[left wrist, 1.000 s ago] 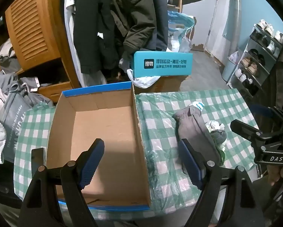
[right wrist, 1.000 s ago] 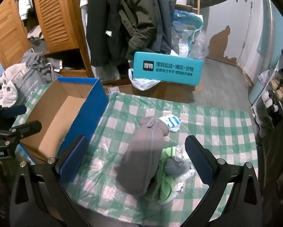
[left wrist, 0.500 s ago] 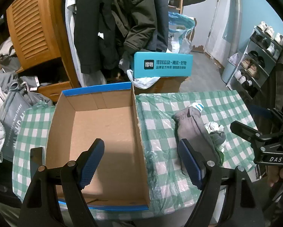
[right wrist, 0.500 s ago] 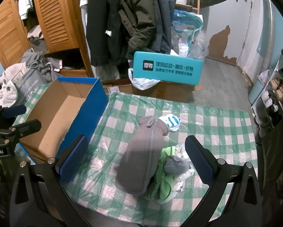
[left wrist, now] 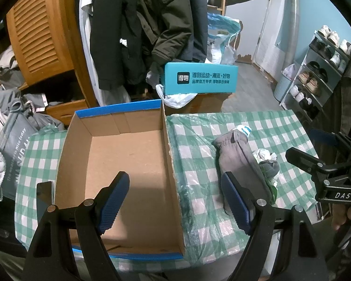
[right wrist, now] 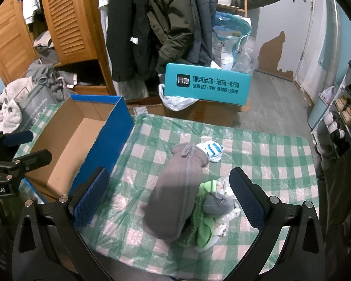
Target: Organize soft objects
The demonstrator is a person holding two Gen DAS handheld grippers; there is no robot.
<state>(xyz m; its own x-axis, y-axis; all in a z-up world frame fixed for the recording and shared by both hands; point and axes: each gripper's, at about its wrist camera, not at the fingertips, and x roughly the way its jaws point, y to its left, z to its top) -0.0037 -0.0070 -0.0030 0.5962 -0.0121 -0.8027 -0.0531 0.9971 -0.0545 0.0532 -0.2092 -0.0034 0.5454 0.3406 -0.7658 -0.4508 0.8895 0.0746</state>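
Observation:
A grey fleece garment (right wrist: 175, 192) lies on the green checked table (right wrist: 269, 154), on a small pile with a green cloth (right wrist: 204, 229), a small grey piece (right wrist: 217, 203) and a white-and-blue sock (right wrist: 210, 149). An empty blue cardboard box (left wrist: 119, 161) stands at the left of the pile. My right gripper (right wrist: 169, 196) is open, above the grey garment (left wrist: 238, 161). My left gripper (left wrist: 175, 201) is open, above the box's right wall. Each gripper also shows in the other view: the left one (right wrist: 13, 149) and the right one (left wrist: 316, 149).
A teal box (right wrist: 207, 85) on a brown carton stands beyond the table's far edge. Coats hang behind it. A wooden wardrobe with loose clothes (left wrist: 18, 107) is at the left. A shoe rack (left wrist: 320, 70) is at the right.
Almost nothing has changed. The left wrist view has shifted slightly, and both grippers stay open over the same spots.

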